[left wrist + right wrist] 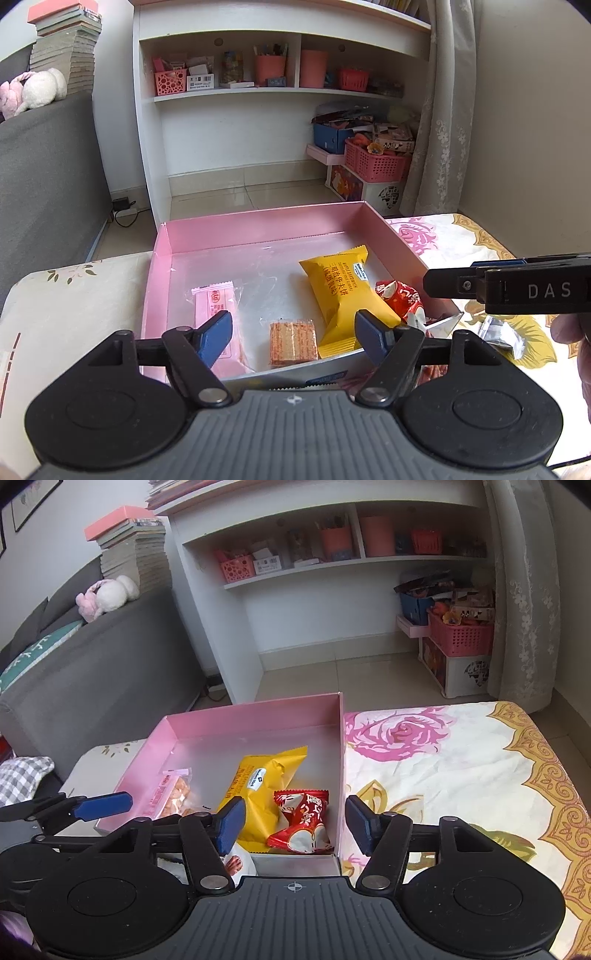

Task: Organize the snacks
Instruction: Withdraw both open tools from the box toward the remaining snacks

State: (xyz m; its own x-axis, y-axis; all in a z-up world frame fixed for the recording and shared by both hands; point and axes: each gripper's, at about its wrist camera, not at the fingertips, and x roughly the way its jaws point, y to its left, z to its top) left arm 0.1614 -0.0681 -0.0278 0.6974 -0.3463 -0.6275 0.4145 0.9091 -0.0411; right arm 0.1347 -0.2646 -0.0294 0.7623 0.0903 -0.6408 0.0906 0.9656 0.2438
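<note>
An open pink box (258,225) (258,712) stands on the table. In it lie a pink-wrapped snack (218,306) (173,794), a clear-wrapped wafer (293,341), a yellow packet (341,291) (258,786) and a red packet (400,297) (303,821). My left gripper (293,336) is open and empty, over the box's near edge above the wafer. My right gripper (293,825) is open and empty, over the box's near right corner above the red packet. The right gripper also shows in the left wrist view (517,286), and the left in the right wrist view (99,805).
A silver-wrapped snack (500,332) lies on the floral tablecloth (461,760) right of the box. More wrapped snacks (236,864) lie in front of the box, partly hidden. A grey sofa (92,672) stands left, a white shelf unit (258,110) behind, pink baskets (376,162) on the floor.
</note>
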